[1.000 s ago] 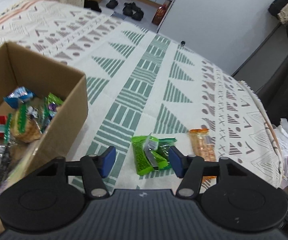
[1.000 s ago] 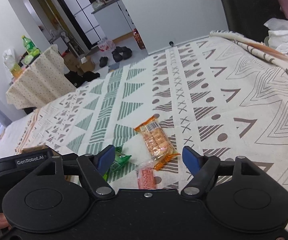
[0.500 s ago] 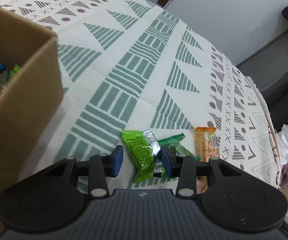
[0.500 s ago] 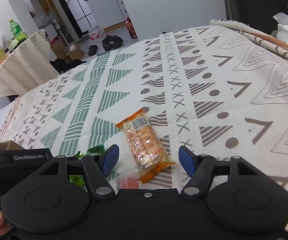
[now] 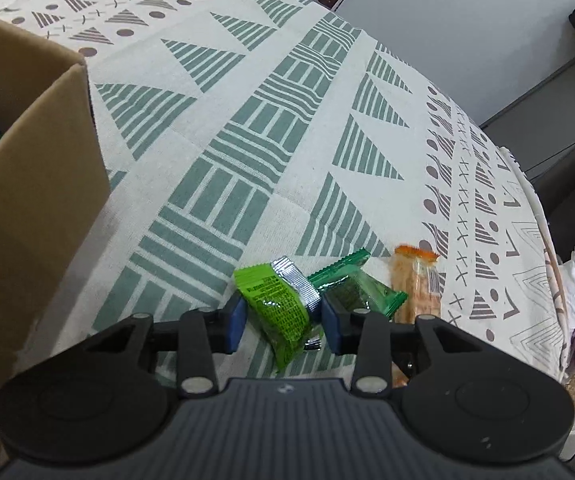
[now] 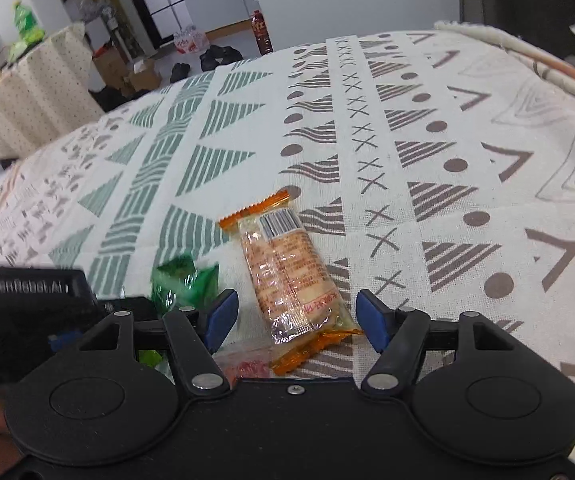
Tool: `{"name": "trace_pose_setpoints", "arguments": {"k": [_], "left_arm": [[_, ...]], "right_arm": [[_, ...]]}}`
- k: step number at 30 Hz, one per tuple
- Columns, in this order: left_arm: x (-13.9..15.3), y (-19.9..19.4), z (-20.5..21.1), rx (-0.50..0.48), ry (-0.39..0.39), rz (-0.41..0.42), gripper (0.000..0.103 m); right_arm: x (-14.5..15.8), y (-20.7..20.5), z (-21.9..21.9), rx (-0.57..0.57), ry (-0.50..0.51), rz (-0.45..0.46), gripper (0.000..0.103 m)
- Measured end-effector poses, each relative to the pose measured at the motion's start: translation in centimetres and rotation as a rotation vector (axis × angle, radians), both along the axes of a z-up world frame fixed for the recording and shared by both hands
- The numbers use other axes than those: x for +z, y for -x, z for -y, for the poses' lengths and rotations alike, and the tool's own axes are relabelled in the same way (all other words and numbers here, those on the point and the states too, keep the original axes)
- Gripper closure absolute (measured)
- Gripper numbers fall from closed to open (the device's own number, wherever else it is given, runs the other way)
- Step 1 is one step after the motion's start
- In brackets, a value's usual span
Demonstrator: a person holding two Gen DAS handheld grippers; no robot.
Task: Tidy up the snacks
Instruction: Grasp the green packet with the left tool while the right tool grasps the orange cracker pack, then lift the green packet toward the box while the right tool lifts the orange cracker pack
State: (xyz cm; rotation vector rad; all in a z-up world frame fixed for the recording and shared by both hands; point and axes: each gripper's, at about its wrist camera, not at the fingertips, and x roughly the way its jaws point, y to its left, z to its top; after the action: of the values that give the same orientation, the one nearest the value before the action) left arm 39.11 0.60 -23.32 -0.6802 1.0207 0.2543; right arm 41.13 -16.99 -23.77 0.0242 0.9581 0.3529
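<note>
Cardboard box (image 5: 35, 184) stands left of snacks (image 5: 279, 304).

the left gripper (image 5: 282, 322) has dropped and narrowed around the green packet (image 5: 277, 304); the right gripper (image 6: 297, 318) has advanced to straddle the orange packet (image 6: 287, 268).

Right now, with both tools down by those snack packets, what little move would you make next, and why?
Probably close the left tool on the bright green packet: its blue pads already sit either side of it, with small gaps. The right tool likewise straddles the orange packet, but wider open.
</note>
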Motion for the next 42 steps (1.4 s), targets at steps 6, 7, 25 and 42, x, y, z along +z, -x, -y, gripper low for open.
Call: {"name": "trace_pose_setpoints", "arguments": {"k": [6,7,25,42], "left_arm": [[0.8,0.9,-0.1,-0.009,-0.044,0.002,0.073],[1.0,1.2,-0.3,0.001,-0.053,0.003,0.074],[7.5,6.5,-1.2,0.058,-0.15,0.101,0.074],[13.0,11.5,-3.8,0.132,-0.224,0.182,0.074]], "right_arm": [[0.5,0.4,0.5,0.017,-0.041,-0.029,0.069],[0.6,0.5,0.6,0.013,-0.049,-0.032,0.069],[6.3,3.3,1.3,0.04,-0.204,0.057,0.07],[10.8,6.6,-1.2,0.136,-0.291,0.152,0.07]]}}
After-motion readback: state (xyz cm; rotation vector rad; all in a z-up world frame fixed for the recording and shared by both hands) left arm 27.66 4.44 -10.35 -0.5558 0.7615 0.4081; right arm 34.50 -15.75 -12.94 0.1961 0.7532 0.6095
